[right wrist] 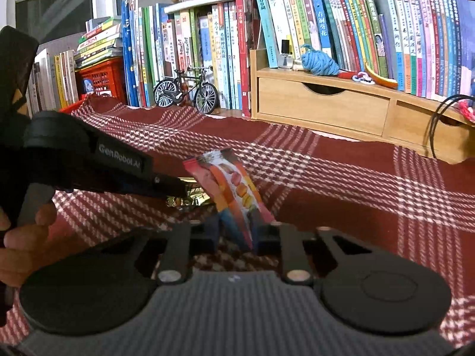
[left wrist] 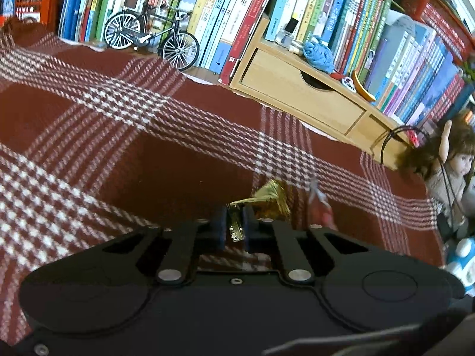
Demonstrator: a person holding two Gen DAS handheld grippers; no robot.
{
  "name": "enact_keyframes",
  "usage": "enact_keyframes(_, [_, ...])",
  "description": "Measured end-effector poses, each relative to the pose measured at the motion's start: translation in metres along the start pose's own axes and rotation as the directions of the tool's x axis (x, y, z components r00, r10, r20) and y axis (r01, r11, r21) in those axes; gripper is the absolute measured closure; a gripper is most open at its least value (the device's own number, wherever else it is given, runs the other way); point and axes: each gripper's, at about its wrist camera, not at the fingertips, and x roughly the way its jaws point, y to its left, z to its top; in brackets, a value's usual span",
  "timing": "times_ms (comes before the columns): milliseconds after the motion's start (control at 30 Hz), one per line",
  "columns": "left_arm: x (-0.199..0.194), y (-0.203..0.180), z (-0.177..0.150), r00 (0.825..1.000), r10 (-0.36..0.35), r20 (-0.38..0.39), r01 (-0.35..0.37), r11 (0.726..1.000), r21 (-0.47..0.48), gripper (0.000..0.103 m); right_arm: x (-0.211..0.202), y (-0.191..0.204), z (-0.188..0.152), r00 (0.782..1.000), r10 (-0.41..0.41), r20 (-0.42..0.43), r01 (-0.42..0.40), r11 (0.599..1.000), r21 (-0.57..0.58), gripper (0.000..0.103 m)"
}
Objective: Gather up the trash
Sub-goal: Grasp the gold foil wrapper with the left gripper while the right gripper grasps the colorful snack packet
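My left gripper [left wrist: 234,224] is shut on a crumpled gold foil wrapper [left wrist: 271,200], which sticks out ahead and to the right of the blue pads, above the red plaid cloth [left wrist: 118,136]. A red snack wrapper [left wrist: 319,207] shows blurred just right of it. In the right wrist view my right gripper [right wrist: 236,233] is shut on that red and orange snack wrapper [right wrist: 234,190], which stands up between the pads. The left gripper [right wrist: 124,169] reaches in from the left there, with the gold foil [right wrist: 190,197] at its tip. A hand [right wrist: 20,237] grips its handle.
Rows of books [right wrist: 326,23] line the back. A wooden drawer unit [right wrist: 323,106] stands at the cloth's far edge, with a blue yarn ball [right wrist: 319,62] on top. A model bicycle [right wrist: 185,92] and a red crate [right wrist: 98,77] sit at the back left. A doll [left wrist: 451,163] stands at right.
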Motion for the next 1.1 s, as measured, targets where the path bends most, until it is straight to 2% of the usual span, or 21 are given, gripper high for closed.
enact_keyframes(167, [-0.017,-0.006,-0.007,1.0,0.026,0.014,-0.026,0.999,0.038,0.094,-0.021,0.0,-0.004,1.0,-0.015,0.012,0.015,1.0,0.018,0.088])
enact_keyframes(567, [-0.088,-0.011,-0.043,0.999,0.004,0.036,-0.009,0.988,0.154,0.095,-0.095,0.006,-0.025,0.999,0.007,0.045,-0.01,0.998,0.062,0.09])
enact_keyframes(733, [-0.123,-0.006,-0.062,0.999,-0.035,0.034,0.028,0.985,0.168,0.095,-0.126,0.015,-0.035,0.998,0.025,0.062,-0.029,0.997,0.066,0.09])
enact_keyframes(933, [-0.166,0.008,-0.097,0.995,-0.1,-0.011,0.1,0.975,0.197,0.095,-0.159,0.023,-0.052,0.995,0.073,0.065,-0.078,0.993,0.085,0.09])
enact_keyframes(1100, [-0.191,0.021,-0.125,0.991,-0.127,-0.05,0.135,0.965,0.224,0.094,-0.176,0.018,-0.068,0.991,0.128,0.039,-0.133,0.975,0.177,0.088])
